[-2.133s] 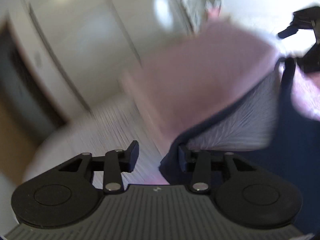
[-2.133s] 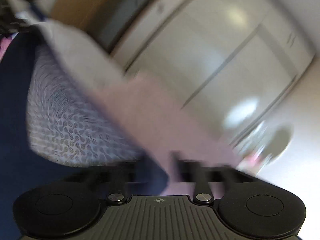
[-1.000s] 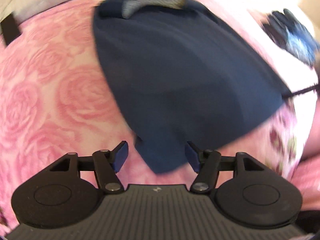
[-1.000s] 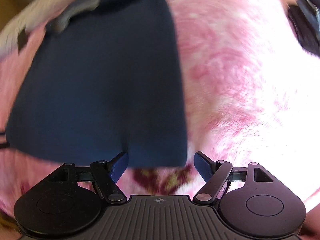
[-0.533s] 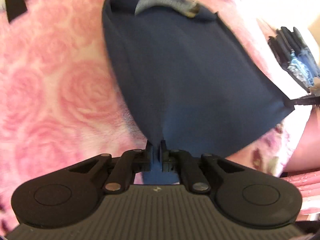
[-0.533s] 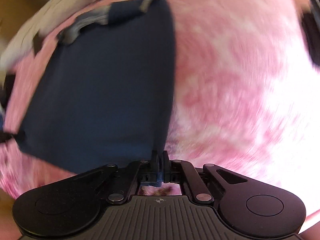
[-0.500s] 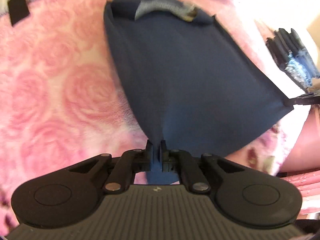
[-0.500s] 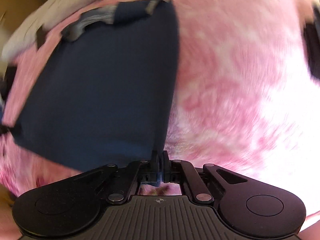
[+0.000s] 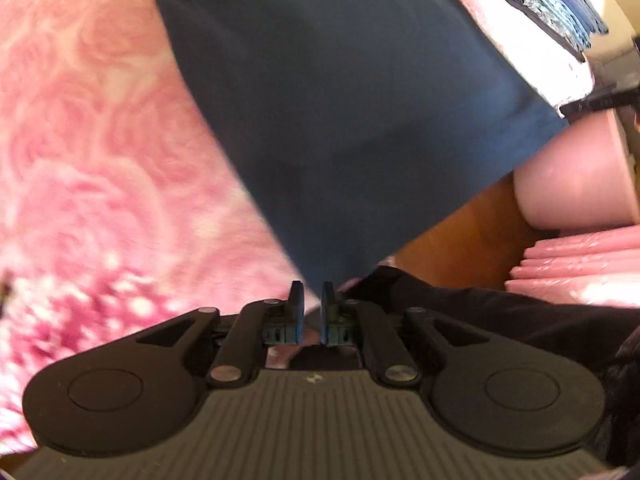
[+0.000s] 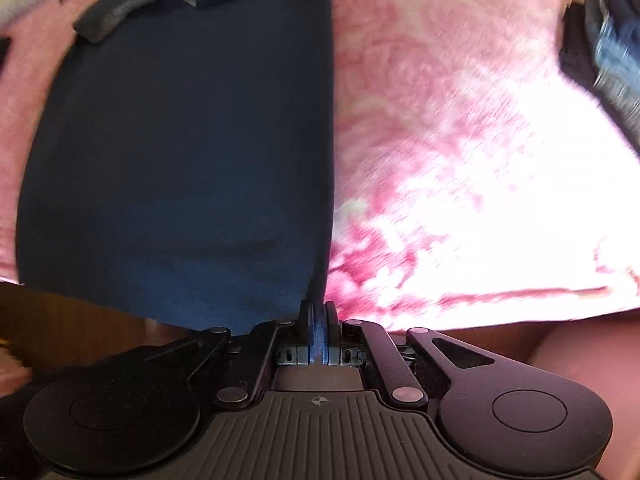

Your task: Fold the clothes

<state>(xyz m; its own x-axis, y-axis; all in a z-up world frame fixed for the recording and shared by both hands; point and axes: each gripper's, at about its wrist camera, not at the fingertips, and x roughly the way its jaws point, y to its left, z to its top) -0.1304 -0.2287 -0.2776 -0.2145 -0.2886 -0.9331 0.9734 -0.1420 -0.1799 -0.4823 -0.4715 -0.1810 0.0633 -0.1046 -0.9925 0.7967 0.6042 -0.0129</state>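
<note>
Navy garment (image 10: 180, 152) lay on the pink rose blanket (image 10: 440, 100), nearer than a second before, both near corners pinched by the left gripper (image 9: 311, 300) and right gripper (image 10: 319, 316), fingers clamped.

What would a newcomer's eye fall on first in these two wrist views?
The navy garment fills the middle, spread over a pink rose-patterned blanket. Each near corner is pinched: one in the left hand-held gripper, the other in the right hand-held gripper. A stack of folded dark and blue clothes lies at the far right of the blanket.
</note>
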